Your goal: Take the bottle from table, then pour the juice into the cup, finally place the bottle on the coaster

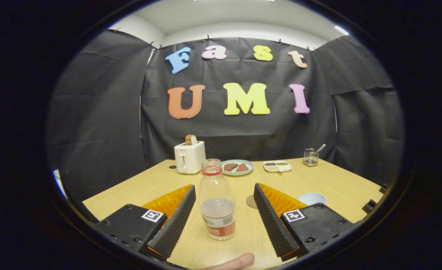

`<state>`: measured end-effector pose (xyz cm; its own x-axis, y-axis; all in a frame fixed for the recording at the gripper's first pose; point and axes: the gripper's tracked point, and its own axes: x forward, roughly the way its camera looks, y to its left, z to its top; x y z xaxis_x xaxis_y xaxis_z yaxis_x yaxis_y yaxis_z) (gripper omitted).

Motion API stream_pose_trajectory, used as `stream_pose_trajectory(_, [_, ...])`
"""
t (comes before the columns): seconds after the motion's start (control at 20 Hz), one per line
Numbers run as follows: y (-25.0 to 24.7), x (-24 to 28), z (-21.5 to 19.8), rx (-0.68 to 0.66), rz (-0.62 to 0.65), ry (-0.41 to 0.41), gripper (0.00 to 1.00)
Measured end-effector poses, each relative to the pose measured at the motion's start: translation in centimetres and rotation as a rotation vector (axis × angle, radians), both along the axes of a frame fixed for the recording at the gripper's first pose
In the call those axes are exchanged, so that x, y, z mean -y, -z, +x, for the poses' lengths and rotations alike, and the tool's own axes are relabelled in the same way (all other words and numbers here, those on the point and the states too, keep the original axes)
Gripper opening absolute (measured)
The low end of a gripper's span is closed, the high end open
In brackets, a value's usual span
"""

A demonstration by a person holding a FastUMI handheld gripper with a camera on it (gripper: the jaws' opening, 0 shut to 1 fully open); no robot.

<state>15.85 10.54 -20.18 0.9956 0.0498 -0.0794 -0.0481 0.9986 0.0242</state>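
Open gripper (224, 195), wooden table (341, 183), black-draped booth

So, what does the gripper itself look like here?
The gripper has two wedge-shaped fingers with ribbed, sawtooth inner faces. Each is mounted on a black block with screws and a square black-and-white marker. A bare fingertip shows beneath; no sleeve is visible.

Toaster (190, 156) with toast, plate (237, 167) of brown food, divided tray (277, 166), wire holder (310, 157) along table's (341, 183) far edge.
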Motion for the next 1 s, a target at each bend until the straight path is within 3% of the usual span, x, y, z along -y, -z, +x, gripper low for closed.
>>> stream_pose_trajectory(0.6, [7.1,-1.7,4.0,-0.094,-0.038,0.099,1.0])
stream_pose_trajectory(1.0, [6.5,-1.4,5.1,-0.015,-0.131,0.152,1.0])
